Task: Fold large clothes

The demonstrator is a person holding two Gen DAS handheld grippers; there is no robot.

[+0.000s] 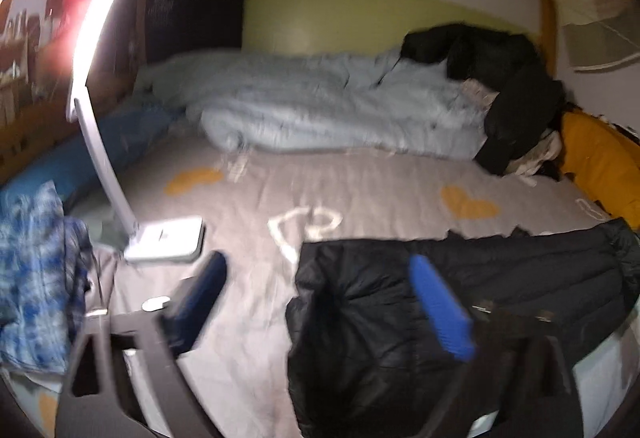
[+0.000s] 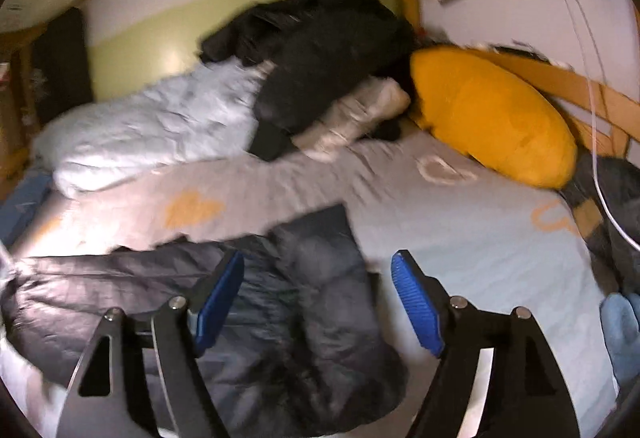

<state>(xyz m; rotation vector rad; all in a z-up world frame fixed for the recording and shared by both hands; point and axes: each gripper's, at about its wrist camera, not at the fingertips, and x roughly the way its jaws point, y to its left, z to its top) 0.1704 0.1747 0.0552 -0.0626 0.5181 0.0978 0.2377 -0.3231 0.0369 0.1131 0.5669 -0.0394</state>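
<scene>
A dark quilted puffer jacket (image 1: pixel 460 302) lies crumpled on the grey bed sheet (image 1: pixel 360 190); it also shows in the right wrist view (image 2: pixel 312 302). My left gripper (image 1: pixel 316 266) is open above the jacket's left edge, its right blue pad (image 1: pixel 440 310) over the jacket. My right gripper (image 2: pixel 318 266) is open above the jacket's right part, holding nothing. Both views are blurred by motion.
A lit white desk lamp (image 1: pixel 168 234) stands on the bed at left, beside a blue patterned cloth (image 1: pixel 36 270). A pale blue duvet (image 1: pixel 320 110), a black coat (image 2: pixel 320 66) and an orange pillow (image 2: pixel 492 114) lie at the back. A white cable (image 2: pixel 600 166) hangs at right.
</scene>
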